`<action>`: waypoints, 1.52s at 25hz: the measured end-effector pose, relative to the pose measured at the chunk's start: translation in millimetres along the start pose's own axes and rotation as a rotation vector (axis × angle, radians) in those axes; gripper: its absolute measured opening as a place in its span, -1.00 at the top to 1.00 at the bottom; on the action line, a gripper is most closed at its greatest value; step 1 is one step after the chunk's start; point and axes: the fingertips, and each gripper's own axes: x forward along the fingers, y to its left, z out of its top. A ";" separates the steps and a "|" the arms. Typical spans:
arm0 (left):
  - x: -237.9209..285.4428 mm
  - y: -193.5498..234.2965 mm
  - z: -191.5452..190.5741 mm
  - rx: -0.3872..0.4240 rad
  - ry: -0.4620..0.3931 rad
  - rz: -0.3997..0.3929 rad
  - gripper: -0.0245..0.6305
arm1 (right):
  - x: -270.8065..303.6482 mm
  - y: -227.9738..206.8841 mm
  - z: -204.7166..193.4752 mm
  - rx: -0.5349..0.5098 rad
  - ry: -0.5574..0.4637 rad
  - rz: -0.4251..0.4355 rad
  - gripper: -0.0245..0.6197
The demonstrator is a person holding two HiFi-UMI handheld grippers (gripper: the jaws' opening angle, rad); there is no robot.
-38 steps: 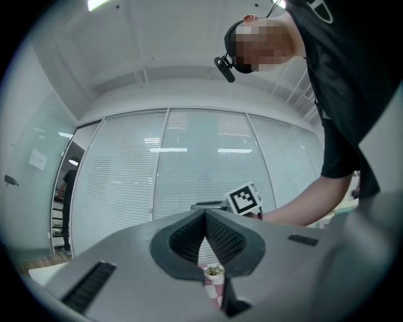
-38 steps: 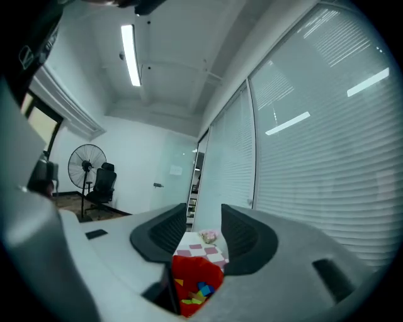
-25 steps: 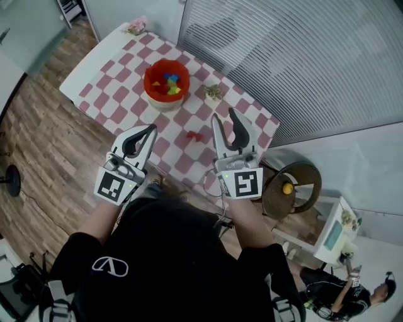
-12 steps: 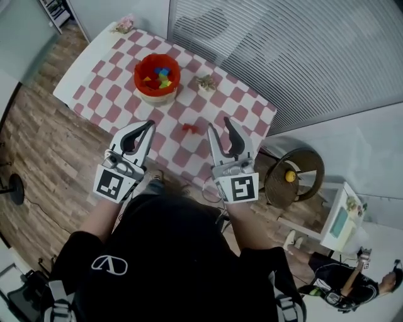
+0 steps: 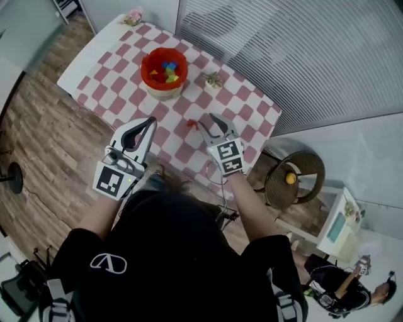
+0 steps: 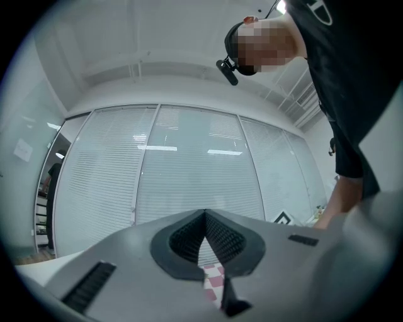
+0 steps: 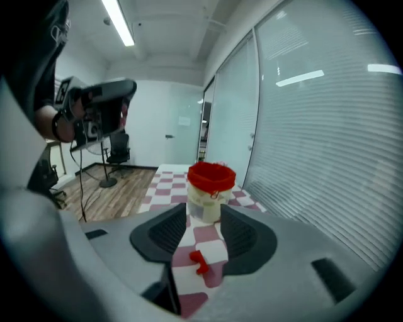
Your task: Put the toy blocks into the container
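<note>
A red bowl-shaped container (image 5: pixel 165 69) with several coloured blocks inside stands on the checkered table (image 5: pixel 107 72). A small red block (image 5: pixel 192 124) lies on the cloth nearer me. My right gripper (image 5: pixel 206 119) points down at the table just right of this block. In the right gripper view the red block (image 7: pixel 198 261) lies on the cloth low between the jaws of the right gripper (image 7: pixel 203 212), untouched, with the container (image 7: pixel 211 182) beyond. Its jaws have just been opening. My left gripper (image 5: pixel 150 122) hovers off the table's near edge; the left gripper (image 6: pixel 204 217) has its tips together, holding nothing.
A small potted plant (image 5: pixel 213 79) stands right of the container and a pink flower piece (image 5: pixel 133 17) at the far corner. A round stool with a yellow ball (image 5: pixel 291 179) is beside the table's right end. Wood floor lies to the left.
My right gripper has dropped and tipped downward, from hovering above the table's near edge to just beside the red block, and its jaws stand a little wider. The left gripper has stayed put.
</note>
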 end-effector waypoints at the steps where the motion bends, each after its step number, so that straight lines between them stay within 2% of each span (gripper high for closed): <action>1: -1.4 0.9 -0.4 0.001 0.000 0.005 0.91 | 11.6 2.6 -12.8 -0.011 0.047 0.023 0.38; 5: -4.1 2.1 6.8 -0.006 -0.032 0.023 0.91 | 48.5 13.2 -70.1 -0.089 0.264 0.114 0.38; 10: -13.8 5.4 -5.6 -0.003 0.015 0.039 0.91 | 81.4 19.3 -135.3 -0.172 0.525 0.213 0.38; 19: -29.7 12.3 -17.0 -0.009 0.054 0.087 0.91 | 116.2 19.1 -183.3 -0.231 0.767 0.321 0.38; 23: -37.2 18.2 -19.2 -0.008 0.066 0.115 0.91 | 131.0 32.5 -194.0 -0.192 0.809 0.412 0.46; 25: -40.6 20.7 -20.2 -0.005 0.068 0.126 0.91 | 134.5 33.8 -198.7 -0.184 0.837 0.428 0.56; 29: -45.3 22.9 -21.1 -0.003 0.076 0.140 0.91 | 144.3 27.8 -200.4 -0.215 0.853 0.414 0.66; 32: -45.1 22.5 -21.2 -0.002 0.077 0.143 0.91 | 139.0 33.7 -202.6 -0.172 0.887 0.444 0.69; 34: -44.1 21.8 -20.7 -0.004 0.075 0.142 0.91 | 136.9 29.1 -203.6 -0.176 0.898 0.428 0.69; 36: -43.1 21.7 -19.5 -0.004 0.070 0.140 0.91 | 137.9 22.2 -199.8 -0.159 0.871 0.398 0.69; 38: -42.1 22.6 -18.8 -0.004 0.068 0.138 0.91 | 138.5 18.4 -184.6 -0.097 0.798 0.377 0.69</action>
